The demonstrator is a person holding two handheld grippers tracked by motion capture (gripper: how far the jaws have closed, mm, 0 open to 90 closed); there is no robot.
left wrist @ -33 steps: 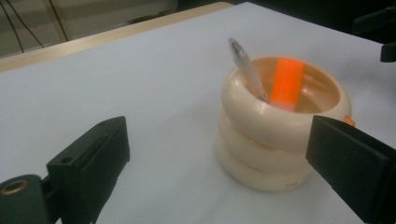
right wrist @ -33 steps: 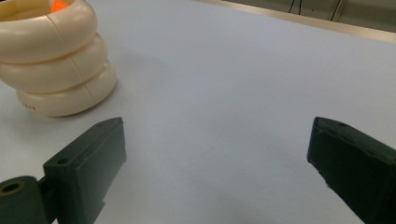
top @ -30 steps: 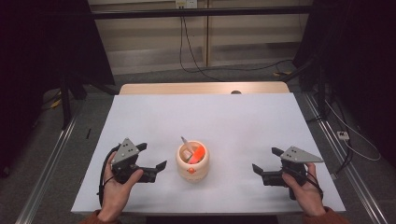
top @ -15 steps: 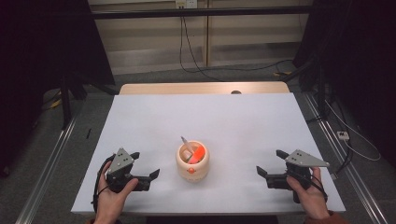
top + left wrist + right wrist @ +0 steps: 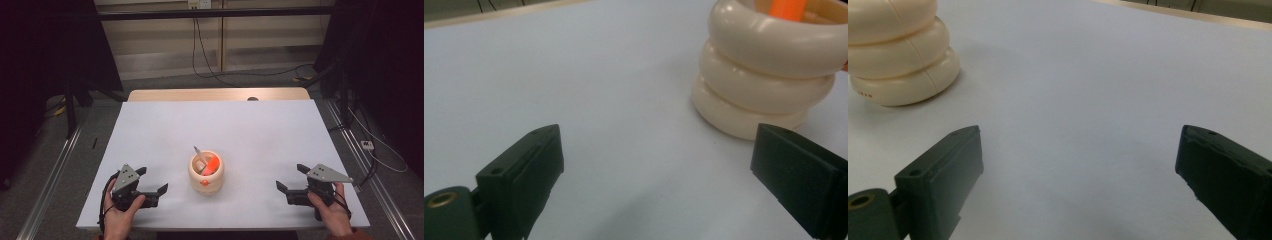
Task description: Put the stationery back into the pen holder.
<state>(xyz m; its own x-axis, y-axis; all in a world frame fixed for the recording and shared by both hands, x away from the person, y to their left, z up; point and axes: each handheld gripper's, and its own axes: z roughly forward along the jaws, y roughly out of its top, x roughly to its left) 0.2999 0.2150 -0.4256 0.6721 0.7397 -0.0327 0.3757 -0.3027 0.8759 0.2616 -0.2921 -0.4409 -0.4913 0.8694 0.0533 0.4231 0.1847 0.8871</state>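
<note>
— Grippers first: how did they stand?

— The left gripper (image 5: 151, 181) sat low at the near left edge of the white table (image 5: 260, 125), held in a hand (image 5: 120, 217), its jaws spread wide with nothing between them. The right gripper (image 5: 292, 180) sat at the near right edge in the other hand (image 5: 332, 215), jaws equally wide apart and empty.

— And the pot?

— The cream ribbed holder (image 5: 206, 172) stood upright near the middle of the table's near half, between the two grippers and well apart from both. An orange piece (image 5: 212, 163) and a thin stick (image 5: 198, 152) poked out of its top.

— What did the gripper views add?

— In the left gripper view the holder (image 5: 769, 70) rose just beyond the right-hand jaw, untouched. In the right gripper view it (image 5: 898, 55) stood off to the upper left, with bare table between the jaws.
</note>
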